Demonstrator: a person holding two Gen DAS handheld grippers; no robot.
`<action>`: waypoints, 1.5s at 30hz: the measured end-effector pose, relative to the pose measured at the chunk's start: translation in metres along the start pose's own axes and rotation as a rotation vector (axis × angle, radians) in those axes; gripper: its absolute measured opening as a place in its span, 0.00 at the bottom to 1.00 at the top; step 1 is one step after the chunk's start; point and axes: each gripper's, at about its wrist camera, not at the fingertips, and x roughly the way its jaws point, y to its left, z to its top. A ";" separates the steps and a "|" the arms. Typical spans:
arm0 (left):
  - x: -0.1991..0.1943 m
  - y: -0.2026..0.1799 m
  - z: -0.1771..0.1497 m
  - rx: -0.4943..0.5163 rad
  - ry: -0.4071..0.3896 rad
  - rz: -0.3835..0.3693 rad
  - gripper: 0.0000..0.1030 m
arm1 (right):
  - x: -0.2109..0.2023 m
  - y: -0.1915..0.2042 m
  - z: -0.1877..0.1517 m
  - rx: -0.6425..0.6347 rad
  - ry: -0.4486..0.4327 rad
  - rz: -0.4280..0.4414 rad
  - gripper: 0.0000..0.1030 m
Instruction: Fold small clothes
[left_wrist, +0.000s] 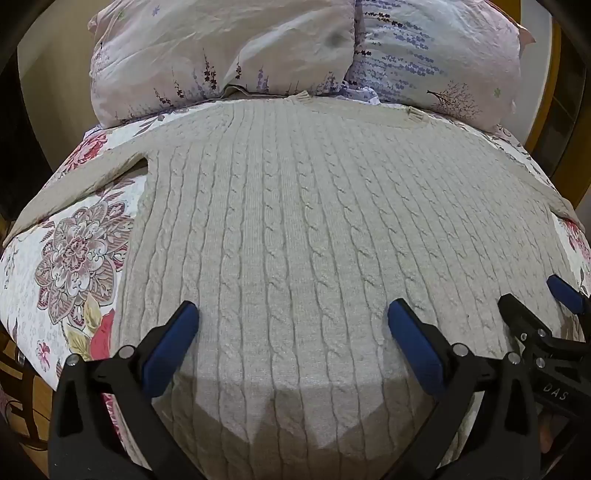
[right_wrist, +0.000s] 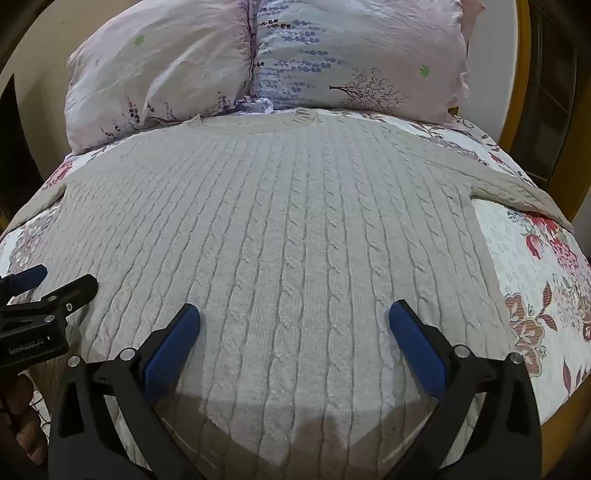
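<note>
A beige cable-knit sweater (left_wrist: 314, 206) lies flat on the bed, neck toward the pillows, sleeves spread to both sides; it fills the right wrist view (right_wrist: 295, 221) too. My left gripper (left_wrist: 293, 314) is open above the sweater's lower left part, holding nothing. My right gripper (right_wrist: 294, 314) is open above the lower right part, holding nothing. The right gripper also shows at the right edge of the left wrist view (left_wrist: 535, 299). The left gripper also shows at the left edge of the right wrist view (right_wrist: 62, 280). The sweater's hem lies under the grippers' shadows.
A floral quilt (left_wrist: 74, 258) covers the bed, and it shows in the right wrist view (right_wrist: 535, 295). Two pale floral pillows (left_wrist: 221, 55) (right_wrist: 351, 55) lie at the far end. A wooden bed frame (right_wrist: 517, 74) stands at the right.
</note>
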 end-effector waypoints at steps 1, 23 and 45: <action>0.000 0.000 0.000 0.000 0.001 0.000 0.98 | 0.000 0.000 0.000 0.001 0.001 0.001 0.99; 0.000 0.000 0.000 0.000 -0.002 0.001 0.98 | -0.001 -0.008 -0.001 0.002 -0.002 -0.002 0.99; 0.000 0.000 0.000 0.001 -0.007 0.001 0.98 | -0.001 -0.008 -0.001 0.004 -0.004 -0.003 0.99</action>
